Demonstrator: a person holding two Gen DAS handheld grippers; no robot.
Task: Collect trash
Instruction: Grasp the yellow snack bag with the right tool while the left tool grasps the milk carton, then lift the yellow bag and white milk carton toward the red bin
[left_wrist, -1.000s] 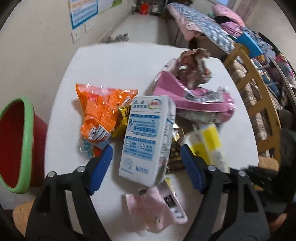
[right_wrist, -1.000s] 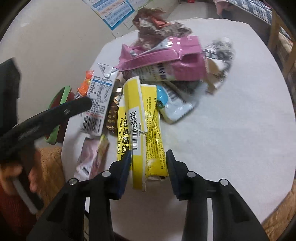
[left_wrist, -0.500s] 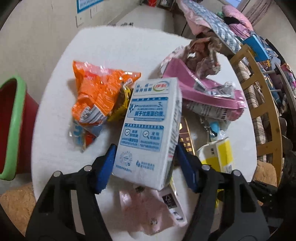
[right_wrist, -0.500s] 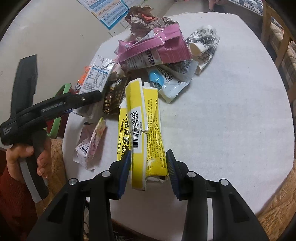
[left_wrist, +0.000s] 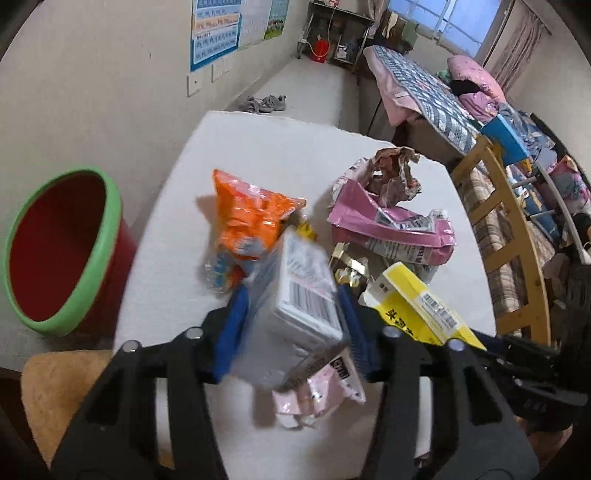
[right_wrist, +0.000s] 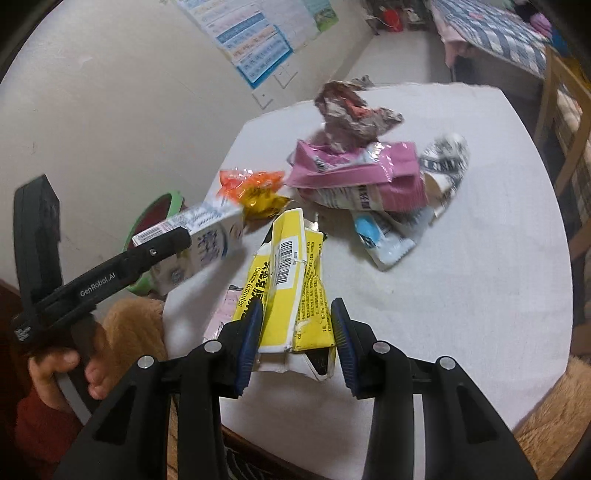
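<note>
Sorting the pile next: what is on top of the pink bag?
A crumpled brown wrapper sits on the pink bag at its far end. A black-and-white packet lies at its right end; what lies beneath the bag is mostly covered.

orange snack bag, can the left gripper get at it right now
Probably not: the left gripper has just closed its jaws on the milk carton, so it is occupied. The orange snack bag itself lies uncovered beyond it.
</note>
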